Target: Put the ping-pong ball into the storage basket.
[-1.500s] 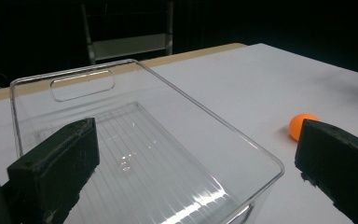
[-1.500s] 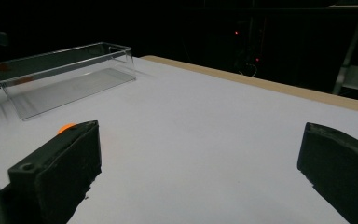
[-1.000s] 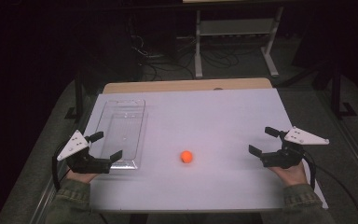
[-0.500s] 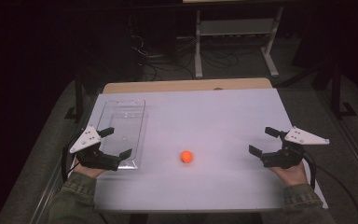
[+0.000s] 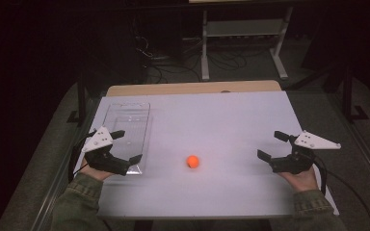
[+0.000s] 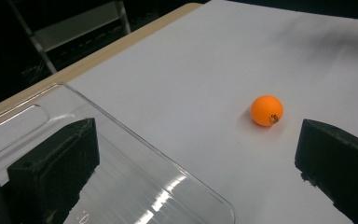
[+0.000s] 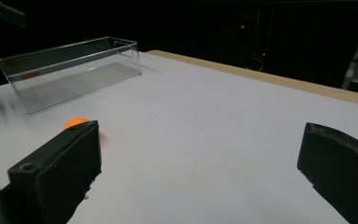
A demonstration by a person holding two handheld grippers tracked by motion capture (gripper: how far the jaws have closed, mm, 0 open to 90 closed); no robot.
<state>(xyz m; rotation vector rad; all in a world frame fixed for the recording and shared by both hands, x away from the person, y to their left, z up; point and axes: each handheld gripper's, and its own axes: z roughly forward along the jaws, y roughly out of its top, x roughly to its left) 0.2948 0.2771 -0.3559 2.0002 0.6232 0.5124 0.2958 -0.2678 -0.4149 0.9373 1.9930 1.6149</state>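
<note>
High view: left gripper [image 5: 125, 147] swung inward since a second ago, now over near end of clear box [image 5: 127, 130], jaws wide, aimed at ball [image 5: 192, 161] on open bench [image 5: 231, 115]. Right gripper [image 5: 274, 147] unmoved, jaws wide, empty. Likely ball pickup next.

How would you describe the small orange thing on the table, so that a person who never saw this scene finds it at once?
Start from the white table and the clear box on its left part. To the right of the box's near end, between the two grippers, the ball lies alone on the bare surface, touching nothing. It is the only round and only orange thing there.
</note>
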